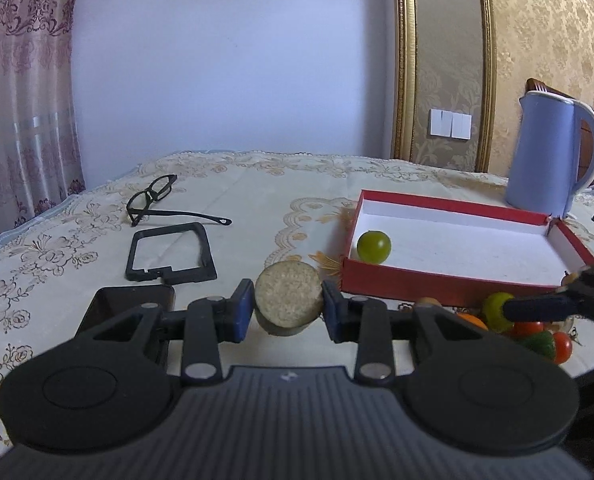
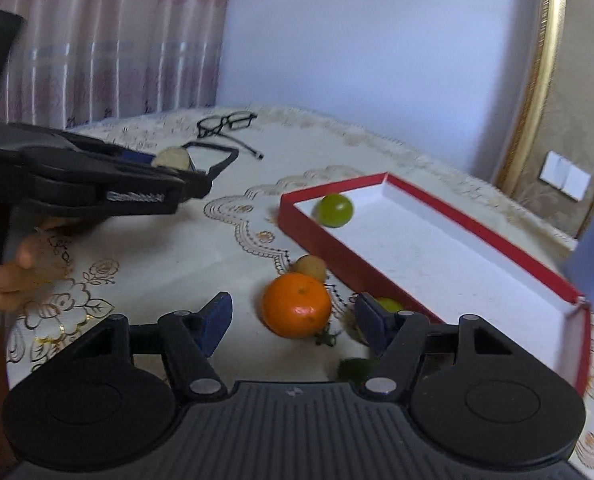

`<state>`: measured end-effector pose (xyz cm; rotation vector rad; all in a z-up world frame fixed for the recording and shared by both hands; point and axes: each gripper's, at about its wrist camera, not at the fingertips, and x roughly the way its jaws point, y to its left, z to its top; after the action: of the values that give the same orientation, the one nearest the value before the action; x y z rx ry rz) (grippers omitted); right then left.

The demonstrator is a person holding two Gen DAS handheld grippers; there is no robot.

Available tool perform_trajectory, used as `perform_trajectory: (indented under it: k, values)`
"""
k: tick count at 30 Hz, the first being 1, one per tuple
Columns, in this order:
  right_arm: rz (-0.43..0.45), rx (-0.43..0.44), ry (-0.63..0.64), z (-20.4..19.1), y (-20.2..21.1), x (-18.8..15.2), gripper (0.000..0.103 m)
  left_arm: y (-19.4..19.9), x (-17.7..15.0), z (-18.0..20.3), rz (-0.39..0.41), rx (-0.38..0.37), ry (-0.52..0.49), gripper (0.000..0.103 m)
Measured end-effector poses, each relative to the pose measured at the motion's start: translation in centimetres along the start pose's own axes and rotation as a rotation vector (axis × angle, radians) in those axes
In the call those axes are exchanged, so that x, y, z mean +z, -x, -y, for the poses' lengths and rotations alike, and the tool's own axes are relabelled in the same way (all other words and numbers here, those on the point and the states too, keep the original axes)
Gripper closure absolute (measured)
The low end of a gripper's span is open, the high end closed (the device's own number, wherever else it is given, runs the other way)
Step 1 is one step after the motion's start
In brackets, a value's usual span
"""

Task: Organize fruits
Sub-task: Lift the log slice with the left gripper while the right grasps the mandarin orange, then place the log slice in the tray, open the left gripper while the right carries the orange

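My left gripper (image 1: 288,309) is shut on a round beige fruit slice (image 1: 289,299), held above the table left of the red box (image 1: 437,286). A green fruit (image 1: 373,246) lies in the box's near left corner; it also shows in the right wrist view (image 2: 334,210). My right gripper (image 2: 291,320) is open around an orange (image 2: 296,305) on the tablecloth, beside the red box (image 2: 329,240). A small tan fruit (image 2: 309,267) lies just beyond the orange. A yellow-green fruit (image 2: 389,304) sits behind the right finger. Red, green and yellow fruits (image 1: 537,334) cluster under the right gripper.
Black glasses (image 1: 153,196), a black frame (image 1: 169,254) and a dark phone (image 1: 125,306) lie on the left of the table. A blue kettle (image 1: 549,152) stands behind the box. The left gripper and a hand (image 2: 13,276) show at left in the right wrist view.
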<state>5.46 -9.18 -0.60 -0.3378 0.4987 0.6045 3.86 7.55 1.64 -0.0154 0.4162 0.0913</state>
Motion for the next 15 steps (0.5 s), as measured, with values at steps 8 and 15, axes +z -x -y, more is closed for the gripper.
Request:
perform_trajectory:
  k: [8,15]
  values:
    - [-0.077,0.015,-0.005,0.3,-2.4,0.3,0.058,-0.4,-0.4,0.6,-0.018,-0.007,-0.011,0.070]
    - [-0.036,-0.012,-0.019,0.0,-0.8,0.0,0.060,-0.3,-0.3,1.0,-0.020,-0.010,-0.024,0.070]
